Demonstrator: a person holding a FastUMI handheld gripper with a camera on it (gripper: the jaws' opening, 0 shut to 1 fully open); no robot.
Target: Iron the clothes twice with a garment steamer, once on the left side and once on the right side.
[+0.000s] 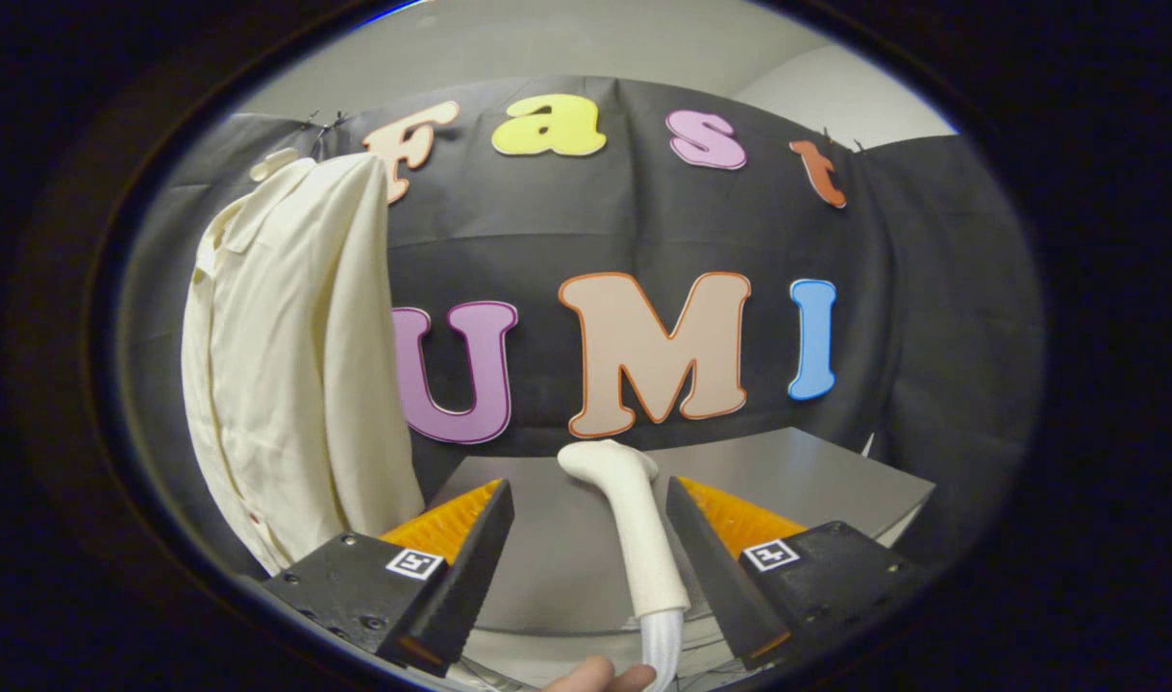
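At the bottom centre of the frame, one fingertip of a person's hand (600, 676) shows beside a ribbed white hose. Above it, the gripper (590, 514) holds its two fingers wide apart, gripping nothing. One garment steamer (634, 524), cream-white with a slim handle and a bent head, lies on the grey table (816, 471) between the fingers, close to the right one. Farther off, at the left, one pale cream shirt (287, 356) hangs before the black cloth wall (932, 288), collar up, softly creased.
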